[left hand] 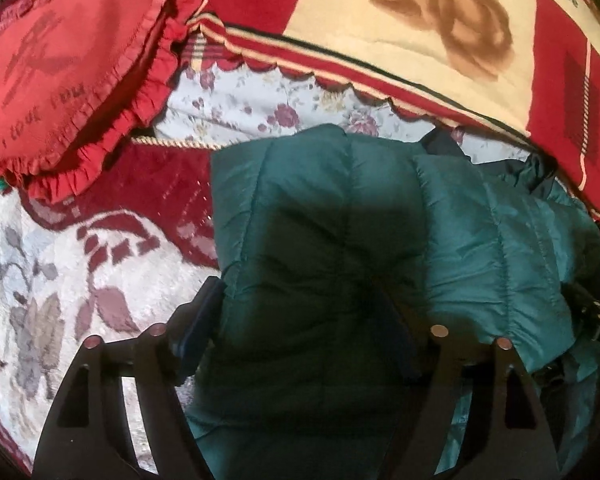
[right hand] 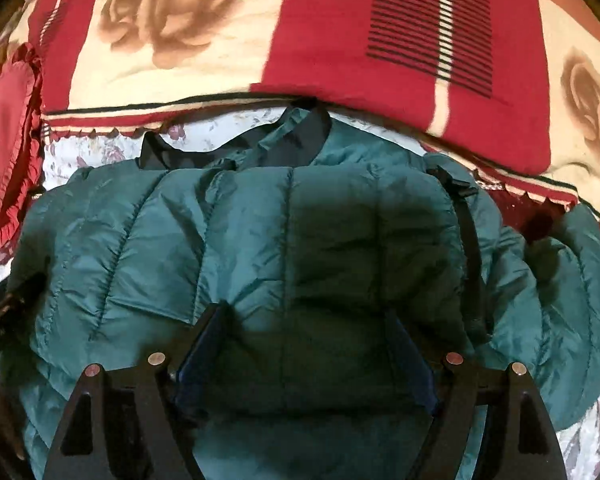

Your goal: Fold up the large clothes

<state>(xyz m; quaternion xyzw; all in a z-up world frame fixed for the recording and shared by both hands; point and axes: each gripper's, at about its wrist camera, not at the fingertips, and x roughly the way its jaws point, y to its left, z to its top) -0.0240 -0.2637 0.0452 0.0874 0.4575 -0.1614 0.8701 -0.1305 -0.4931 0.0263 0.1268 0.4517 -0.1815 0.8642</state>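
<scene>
A green quilted puffer jacket (right hand: 300, 240) lies spread on a bed, its dark collar (right hand: 300, 128) toward a red and cream rose-patterned blanket (right hand: 340, 32). It looks light, soft and puffy, with slick, shiny fabric likely to slide and spring back from a fold, so stitched seams, the hem or the collar seem the surest places to pinch. Both tools hover over it with jaws wide and nothing pinched: the left hand-held gripper (left hand: 300, 312) near the jacket's left edge, the right hand-held gripper (right hand: 304, 332) over its middle. A frilled red cushion (left hand: 68, 64) sits close on the left, and the blanket crowds the collar, limiting room. The floral bedspread (left hand: 40, 280) beneath looks textured.
</scene>
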